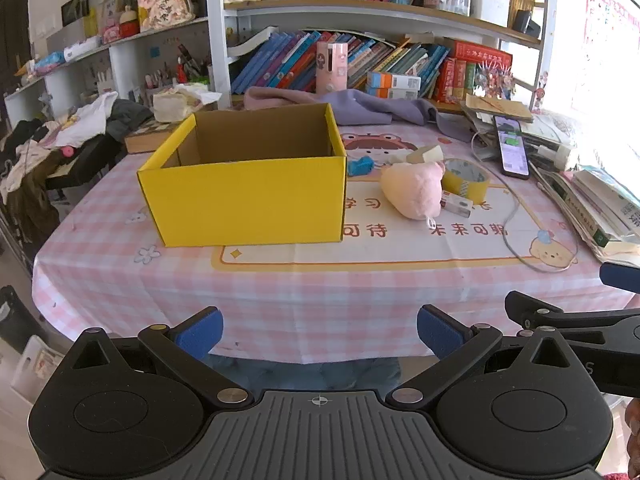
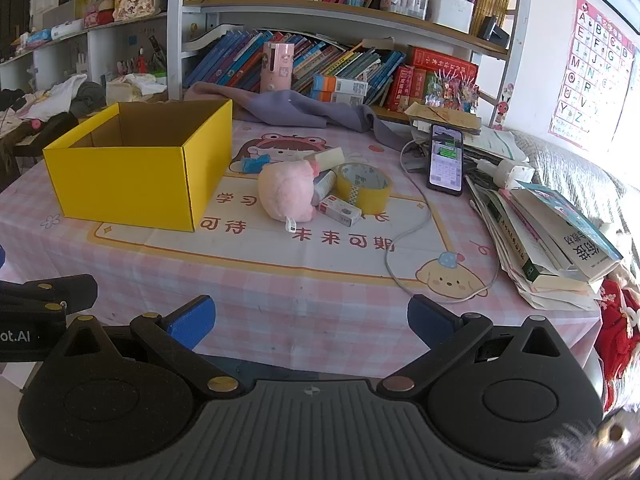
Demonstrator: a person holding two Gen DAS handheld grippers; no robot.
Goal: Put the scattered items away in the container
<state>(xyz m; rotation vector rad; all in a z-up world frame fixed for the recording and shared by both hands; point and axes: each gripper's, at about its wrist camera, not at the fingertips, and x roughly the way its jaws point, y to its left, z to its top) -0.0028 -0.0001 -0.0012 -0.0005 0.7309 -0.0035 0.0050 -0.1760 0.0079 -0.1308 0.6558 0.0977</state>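
Note:
An open yellow cardboard box [image 1: 244, 196] [image 2: 132, 184] stands on the pink checked tablecloth; its inside shows no items. To its right lie a pink plush toy [image 1: 414, 190] [image 2: 286, 192], a yellow tape roll [image 1: 466, 180] [image 2: 364, 186], a small white-and-red box [image 1: 456, 204] [image 2: 340, 210], a blue toy [image 1: 360, 166] [image 2: 252, 164] and a cream block [image 1: 426, 155] [image 2: 324, 158]. My left gripper [image 1: 320, 332] is open and empty at the table's near edge. My right gripper [image 2: 312, 322] is open and empty there too, to the left gripper's right.
A phone [image 2: 445, 158] with a white cable [image 2: 404, 240] lies right of the items. Stacked books [image 2: 552, 240] fill the table's right edge. A purple cloth [image 2: 304, 110] and bookshelves sit behind. Clothes pile up at far left [image 1: 60, 136].

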